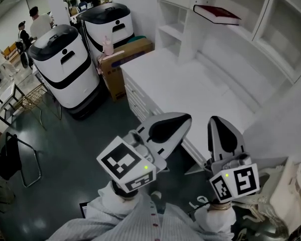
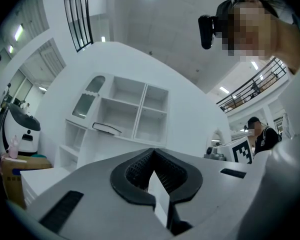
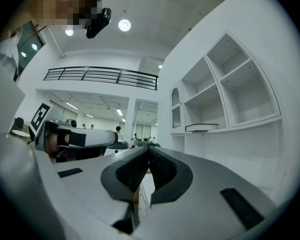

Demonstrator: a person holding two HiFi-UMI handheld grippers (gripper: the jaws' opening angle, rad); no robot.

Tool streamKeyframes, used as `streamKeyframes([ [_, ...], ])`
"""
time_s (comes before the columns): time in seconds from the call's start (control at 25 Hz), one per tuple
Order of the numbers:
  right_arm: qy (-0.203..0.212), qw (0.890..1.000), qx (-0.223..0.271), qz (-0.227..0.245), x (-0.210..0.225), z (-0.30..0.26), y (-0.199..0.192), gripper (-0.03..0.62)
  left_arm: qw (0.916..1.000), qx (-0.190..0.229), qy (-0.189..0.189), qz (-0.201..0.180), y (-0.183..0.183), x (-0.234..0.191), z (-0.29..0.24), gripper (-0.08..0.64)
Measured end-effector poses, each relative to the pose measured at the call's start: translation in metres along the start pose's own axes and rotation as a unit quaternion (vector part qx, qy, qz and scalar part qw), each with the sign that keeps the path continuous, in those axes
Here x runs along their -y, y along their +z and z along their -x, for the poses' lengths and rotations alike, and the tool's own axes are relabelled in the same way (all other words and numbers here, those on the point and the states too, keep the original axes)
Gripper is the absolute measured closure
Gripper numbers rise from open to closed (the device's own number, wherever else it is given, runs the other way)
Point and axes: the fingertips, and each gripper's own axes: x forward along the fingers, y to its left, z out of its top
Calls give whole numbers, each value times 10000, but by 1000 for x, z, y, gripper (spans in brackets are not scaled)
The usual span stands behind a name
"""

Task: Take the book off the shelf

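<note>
Barely begun: dark red hardback book (image 1: 216, 14) lying flat on white wooden shelf unit (image 1: 263, 14), well ahead of and above both tongs, untouched. Left tongs (image 1: 183, 118) clenched on nothing; right tongs (image 1: 215, 120) likewise clenched, empty. Left to do: reaching, grasping, lifting off.

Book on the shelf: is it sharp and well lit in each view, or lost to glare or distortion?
Head view: book sharp, dark red against evenly lit white shelving, no glare. Left gripper view: small, shelf lines bowed by the wide lens. Right gripper view: small but crisp.
</note>
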Motion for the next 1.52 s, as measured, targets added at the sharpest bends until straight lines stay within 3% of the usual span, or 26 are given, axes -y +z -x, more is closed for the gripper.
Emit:
streamKeyframes([
  [0.36,-133,9998,-29,107,27,-77,-4,578,10000,74,-13,8,11,-82,-32,549],
  [0.96,-831,9965,96,50,54,-220,-4,578,9979,-109,-624,-114,35,-234,-73,549],
  [1.16,-1015,9948,21,86,51,-250,-12,578,9965,-220,-800,-116,34,-266,-69,549],
  [1.52,-1010,9948,-142,0,51,-281,-30,578,9963,-330,-797,-56,25,-299,-71,549],
])
